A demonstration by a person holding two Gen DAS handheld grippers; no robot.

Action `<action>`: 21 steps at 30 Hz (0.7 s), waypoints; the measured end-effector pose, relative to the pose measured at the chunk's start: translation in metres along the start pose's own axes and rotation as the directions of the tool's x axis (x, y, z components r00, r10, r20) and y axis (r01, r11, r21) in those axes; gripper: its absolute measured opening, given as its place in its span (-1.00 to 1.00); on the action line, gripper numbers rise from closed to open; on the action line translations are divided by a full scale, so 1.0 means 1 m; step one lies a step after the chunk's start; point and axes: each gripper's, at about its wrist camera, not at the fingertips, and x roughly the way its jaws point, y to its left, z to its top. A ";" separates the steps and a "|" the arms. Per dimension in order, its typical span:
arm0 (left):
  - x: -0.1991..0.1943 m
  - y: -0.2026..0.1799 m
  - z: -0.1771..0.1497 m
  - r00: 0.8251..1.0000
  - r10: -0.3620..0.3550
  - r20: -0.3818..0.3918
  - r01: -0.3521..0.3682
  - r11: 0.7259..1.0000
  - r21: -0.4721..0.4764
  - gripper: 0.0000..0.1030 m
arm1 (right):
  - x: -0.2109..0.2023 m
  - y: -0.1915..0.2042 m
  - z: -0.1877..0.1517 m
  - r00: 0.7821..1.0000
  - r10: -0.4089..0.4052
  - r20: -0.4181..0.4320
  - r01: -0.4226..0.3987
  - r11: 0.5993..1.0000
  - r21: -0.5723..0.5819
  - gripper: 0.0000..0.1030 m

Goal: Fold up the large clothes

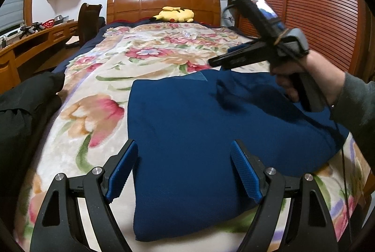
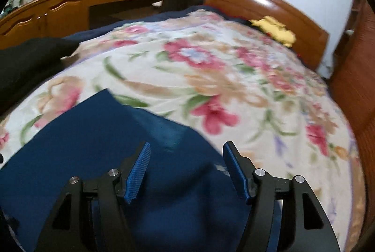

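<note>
A dark blue garment [image 1: 199,125] lies folded into a thick block on the flowered bedspread [image 1: 98,111]. My left gripper [image 1: 185,151] hovers open over its near edge, blue pads wide apart, nothing gripped. My right gripper [image 1: 225,57], held by a hand in a grey sleeve, hangs above the garment's far right corner. In the right wrist view the right gripper [image 2: 186,151] stands open above the blue garment [image 2: 105,158], with no cloth between its pads.
A black garment [image 1: 25,106] lies at the bed's left edge. A yellow plush toy [image 1: 174,14] rests by the wooden headboard [image 1: 164,1]. A wooden desk [image 1: 35,41] and chair [image 1: 88,20] stand left; a slatted wooden wardrobe [image 1: 304,6] stands right.
</note>
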 end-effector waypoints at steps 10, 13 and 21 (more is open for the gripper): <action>0.002 0.005 -0.002 1.000 -0.006 -0.017 0.006 1.000 -0.007 0.59 | 0.078 0.000 0.010 0.973 0.112 -0.200 -0.105 0.993 0.049 0.29; 0.003 0.004 -0.001 1.000 -0.005 -0.018 0.005 1.000 0.001 0.59 | 0.085 -0.001 0.009 0.968 0.145 -0.206 -0.135 0.989 0.060 0.09; 0.003 0.004 -0.001 1.000 0.002 -0.017 -0.002 1.000 -0.004 0.59 | 0.082 0.016 0.014 0.980 0.100 -0.174 -0.105 0.994 -0.021 -0.87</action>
